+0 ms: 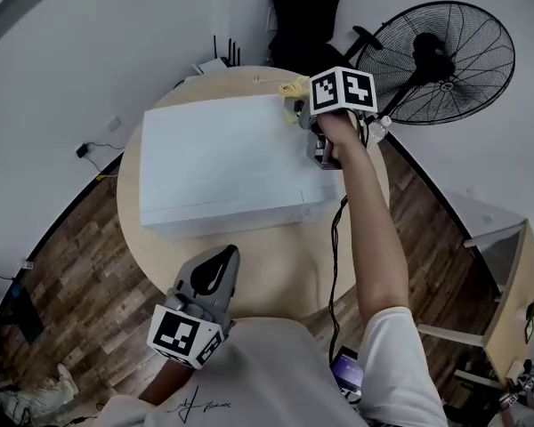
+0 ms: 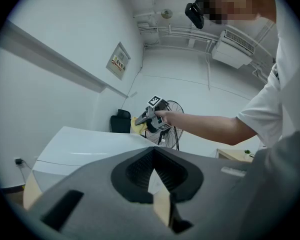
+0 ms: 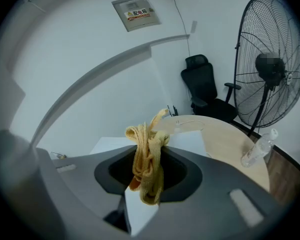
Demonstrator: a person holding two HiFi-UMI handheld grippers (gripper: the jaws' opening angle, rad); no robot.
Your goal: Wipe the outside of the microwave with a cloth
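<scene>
A round wooden table fills the middle of the head view. The white microwave sits on it as a broad flat box. Behind the table are a large pedestal fan and a black office chair.

Only the head view shows both grippers at once. The right arm reaches straight out from the shoulder across the table's right side. It holds the right gripper at the microwave's far right corner. The left gripper is low and close to the body at the table's near edge. It points toward the microwave's near side but is apart from it.

The left gripper view alone shows that outstretched arm from the side. It also shows a wall-mounted air conditioner high up, and the microwave top running away toward the far gripper. The left gripper's jaws are pressed together with nothing between them.

The right gripper view shows what the others do not. The yellow cloth is bunched and pinched firmly between the right gripper's jaws, and its loose loops stand up above them. Beyond it a corner of the microwave shows. A clear plastic bottle stands on the table, and a small sign hangs on the wall. No view shows whether the cloth touches the microwave.
</scene>
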